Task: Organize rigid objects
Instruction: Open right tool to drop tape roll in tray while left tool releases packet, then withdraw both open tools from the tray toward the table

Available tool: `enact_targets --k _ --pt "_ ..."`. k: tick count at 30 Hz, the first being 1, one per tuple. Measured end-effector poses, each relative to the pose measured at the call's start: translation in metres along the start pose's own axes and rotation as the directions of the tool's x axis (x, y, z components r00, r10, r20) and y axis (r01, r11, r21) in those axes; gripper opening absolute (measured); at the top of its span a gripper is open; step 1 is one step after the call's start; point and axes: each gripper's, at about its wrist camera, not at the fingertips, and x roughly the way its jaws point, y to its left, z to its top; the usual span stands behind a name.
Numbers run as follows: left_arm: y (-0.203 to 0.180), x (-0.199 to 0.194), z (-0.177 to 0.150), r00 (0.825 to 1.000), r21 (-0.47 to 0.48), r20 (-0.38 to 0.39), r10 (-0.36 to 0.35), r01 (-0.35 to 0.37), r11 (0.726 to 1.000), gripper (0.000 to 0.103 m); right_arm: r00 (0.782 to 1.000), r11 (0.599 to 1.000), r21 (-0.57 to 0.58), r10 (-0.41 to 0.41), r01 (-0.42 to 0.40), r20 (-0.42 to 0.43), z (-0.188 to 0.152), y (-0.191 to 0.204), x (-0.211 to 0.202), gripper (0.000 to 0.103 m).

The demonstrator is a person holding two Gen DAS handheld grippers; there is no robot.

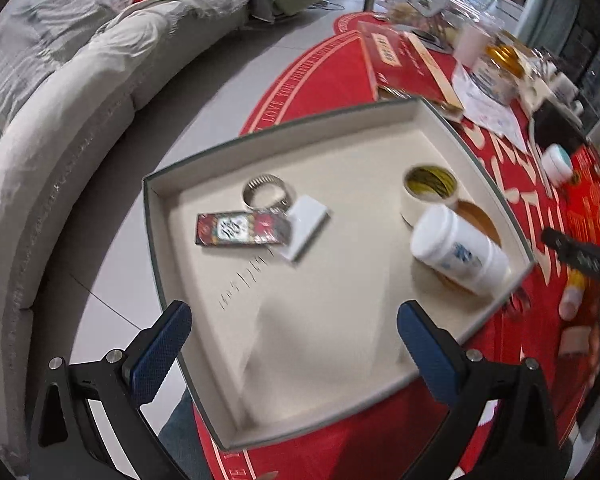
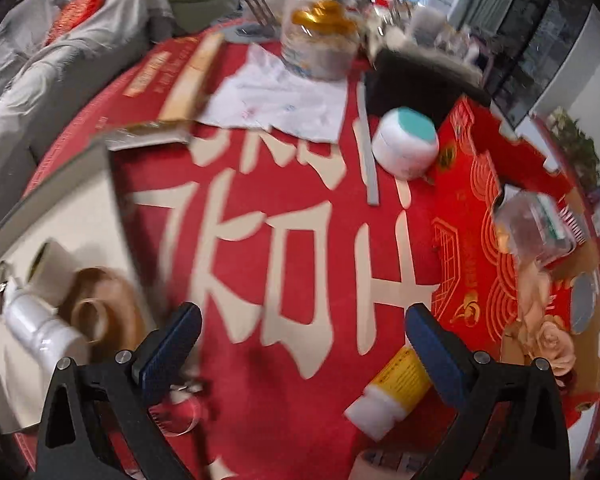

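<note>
**Both hand-held grippers spread and empty; rigid items partly gathered in tray**

Table (image 2: 284,264): red cloth with large cream characters; far end cluttered and blurred, most items there unidentifiable.

Tray (image 1: 340,152): shallow cream box with a grey rim, at the table's near-left edge. Only its right corner shows in the right wrist view.

Inside the tray: white bottle (image 1: 458,254) on its side, lying over a brown tape roll (image 1: 480,216) that is mostly hidden beneath it. Cream tape roll (image 1: 428,192) just behind them. Toward the tray's left: patterned flat box (image 1: 242,230), a white block (image 1: 306,232) touching its right end (blurred), and a metal hose clamp (image 1: 266,190) just behind the box.

Outside the tray: white jar with teal lid (image 2: 406,142) on the cloth; yellow-labelled bottle with white cap (image 2: 394,388) on its side, partly covered by the right finger.

Left hand-held gripper (image 1: 294,328): jaws wide apart over the tray's bare near part, nothing between them.

Right hand-held gripper (image 2: 302,338): jaws wide apart over the cloth, nothing between them. Heavy motion blur.
</note>
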Motion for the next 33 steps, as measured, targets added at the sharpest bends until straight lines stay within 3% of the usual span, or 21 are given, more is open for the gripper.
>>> enact_targets --k 6,11,14,17,21,23,27,30,33 --pt "-0.007 -0.004 -0.007 1.000 0.035 -0.010 0.010 -0.009 0.999 0.103 0.998 0.995 0.098 0.008 -0.001 -0.067 -0.002 -0.010 0.024 0.102" --pt "-0.003 -0.007 -0.013 1.000 0.040 -0.015 0.022 -0.021 0.999 0.103 0.984 0.939 0.332 0.133 -0.087 -0.119 -0.025 -0.022 0.029 0.103" --pt "-0.001 -0.012 -0.018 1.000 0.035 -0.012 0.017 -0.016 0.999 0.103 0.983 0.916 0.387 0.153 -0.102 -0.104 -0.047 -0.021 0.016 0.102" --pt "-0.004 -0.017 -0.024 1.000 0.050 -0.007 0.009 -0.008 0.999 0.103 0.973 0.911 0.385 0.204 -0.150 -0.105 -0.075 -0.012 -0.001 0.102" --pt "-0.013 -0.026 -0.038 1.000 0.095 0.002 -0.001 0.001 0.996 0.103 0.942 0.905 0.335 0.316 -0.262 -0.118 -0.113 0.001 -0.026 0.102" --pt "-0.022 -0.033 -0.049 1.000 0.136 0.012 -0.022 0.020 0.990 0.103 0.957 0.916 0.314 0.282 -0.248 -0.065 -0.129 -0.005 -0.049 0.102" --pt "-0.050 -0.042 -0.082 0.995 0.281 -0.003 -0.095 0.092 0.955 0.103 0.987 0.958 0.243 0.140 -0.155 0.075 -0.159 -0.032 -0.100 0.102" --pt "-0.076 -0.047 -0.112 0.993 0.402 -0.013 -0.115 0.110 0.909 0.103 0.993 0.956 0.271 0.106 -0.115 0.047 -0.168 -0.057 -0.100 0.102" --pt "-0.100 -0.049 -0.136 0.993 0.483 -0.024 -0.113 0.110 0.869 0.103 0.990 0.913 0.391 0.138 -0.119 -0.020 -0.197 -0.088 -0.088 0.102"
